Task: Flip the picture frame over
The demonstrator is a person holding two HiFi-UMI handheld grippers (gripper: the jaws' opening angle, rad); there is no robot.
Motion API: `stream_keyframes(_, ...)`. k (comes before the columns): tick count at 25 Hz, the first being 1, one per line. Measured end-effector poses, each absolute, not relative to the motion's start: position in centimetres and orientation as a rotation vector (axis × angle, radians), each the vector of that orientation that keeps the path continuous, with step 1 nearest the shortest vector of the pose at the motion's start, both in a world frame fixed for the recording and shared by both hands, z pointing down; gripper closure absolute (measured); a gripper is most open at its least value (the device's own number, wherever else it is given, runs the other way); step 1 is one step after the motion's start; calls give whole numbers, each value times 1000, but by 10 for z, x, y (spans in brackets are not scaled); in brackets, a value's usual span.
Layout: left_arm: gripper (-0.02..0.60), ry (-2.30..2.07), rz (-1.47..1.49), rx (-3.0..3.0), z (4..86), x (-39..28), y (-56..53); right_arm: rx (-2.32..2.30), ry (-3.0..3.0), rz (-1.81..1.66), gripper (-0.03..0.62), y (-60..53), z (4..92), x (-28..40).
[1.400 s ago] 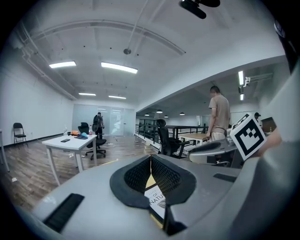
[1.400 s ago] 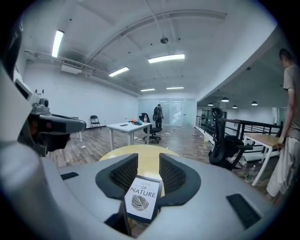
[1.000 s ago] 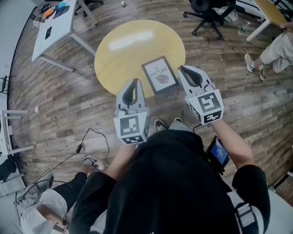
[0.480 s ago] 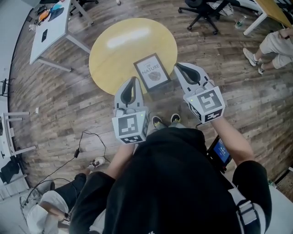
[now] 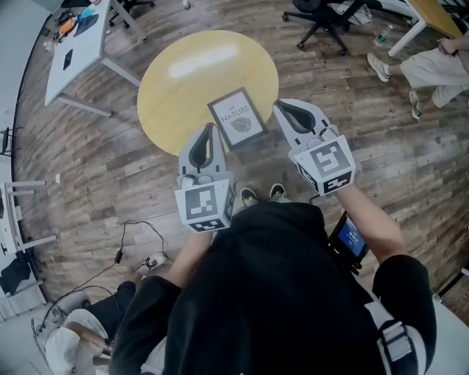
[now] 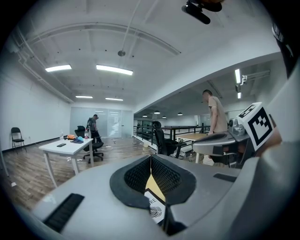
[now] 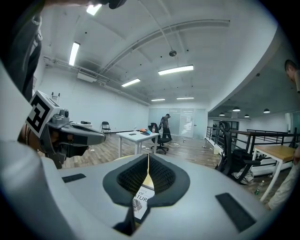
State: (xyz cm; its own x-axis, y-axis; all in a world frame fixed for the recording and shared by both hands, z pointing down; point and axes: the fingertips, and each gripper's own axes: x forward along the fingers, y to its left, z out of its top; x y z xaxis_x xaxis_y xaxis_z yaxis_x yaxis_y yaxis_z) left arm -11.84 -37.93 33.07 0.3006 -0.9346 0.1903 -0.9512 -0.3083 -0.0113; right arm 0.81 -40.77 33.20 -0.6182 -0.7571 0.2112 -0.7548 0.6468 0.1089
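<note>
The picture frame [image 5: 236, 119] lies face up, print showing, on the round yellow table [image 5: 190, 73], close to its near edge. My left gripper [image 5: 210, 129] hovers shut at the frame's near left corner with nothing between its fingers. On the frame's right side my right gripper [image 5: 278, 105] is also shut and empty. In the left gripper view the closed left gripper [image 6: 151, 157] shows a strip of the picture frame [image 6: 157, 209] below its tips. The right gripper view shows the shut right gripper [image 7: 148, 156] above the picture frame [image 7: 139, 201].
A white desk [image 5: 80, 44] stands at the far left. An office chair [image 5: 326, 22] is beyond the table, and a seated person [image 5: 432, 66] is at the right edge. Cables [image 5: 135, 234] lie on the wooden floor at left. My own feet [image 5: 260, 194] stand just before the table.
Both grippers have edged slightly forward and up, keeping their places beside the frame. The frame lies unmoved on the table.
</note>
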Motion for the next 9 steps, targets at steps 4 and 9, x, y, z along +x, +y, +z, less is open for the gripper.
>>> stream_keyframes(4, 558, -1785, 249, 2445, 333, -117, -381, 1218, -2629, -13, 571, -410, 335, 8)
stream_keyframes(9, 558, -1792, 252, 2441, 335, -116, -384, 1202, -2633, -14, 571, -413, 339, 6)
